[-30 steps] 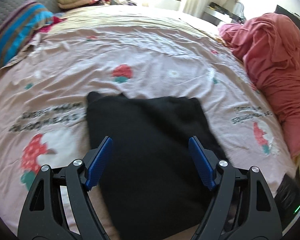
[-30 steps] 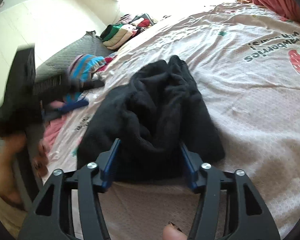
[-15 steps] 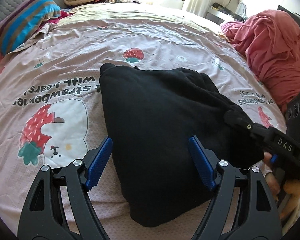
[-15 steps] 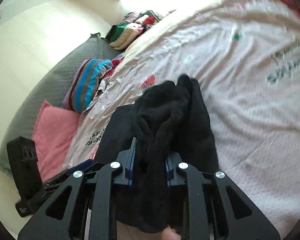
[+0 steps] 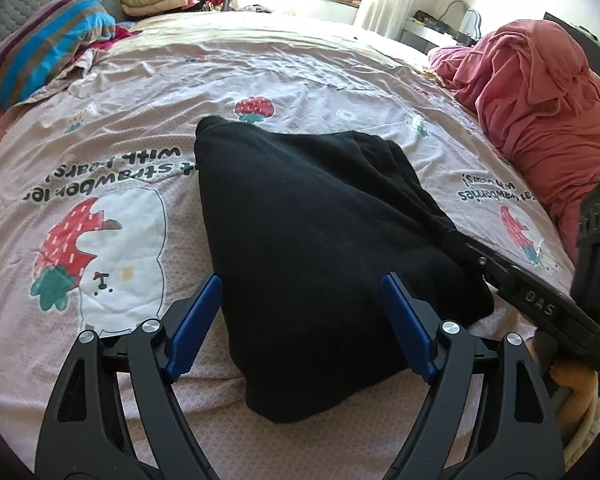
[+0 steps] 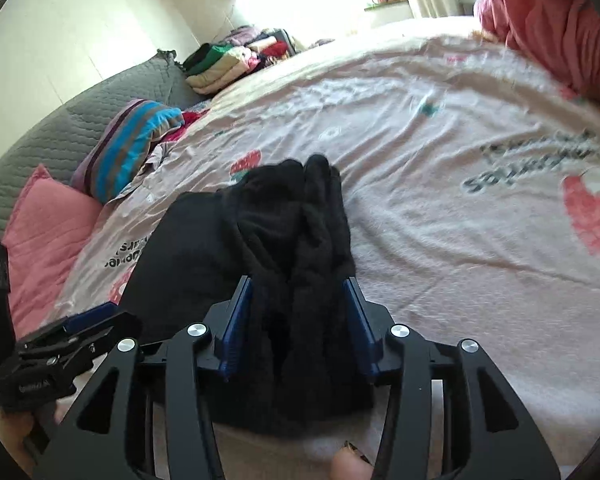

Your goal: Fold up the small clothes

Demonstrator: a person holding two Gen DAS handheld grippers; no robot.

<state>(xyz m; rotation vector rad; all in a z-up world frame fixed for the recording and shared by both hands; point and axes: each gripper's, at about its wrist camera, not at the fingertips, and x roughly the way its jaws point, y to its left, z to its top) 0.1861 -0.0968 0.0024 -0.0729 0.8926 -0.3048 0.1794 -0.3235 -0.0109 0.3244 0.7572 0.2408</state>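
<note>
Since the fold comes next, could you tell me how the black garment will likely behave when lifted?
Probably floppy: the black garment bunches into soft ridges where the right tool pinches it. It looks thick and fleecy, so likely not slippery. Its free end on the bedsheet would likely drag.

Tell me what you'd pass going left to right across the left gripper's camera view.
Striped pillow → strawberry bear print → black garment → right gripper pinching its edge → red blanket.

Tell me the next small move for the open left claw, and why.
Probably ease the left claw down and close on the near edge of the black garment. Its jaws stand open over that edge, while the right claw already grips a bunched part, so the cloth could then be spread.
</note>
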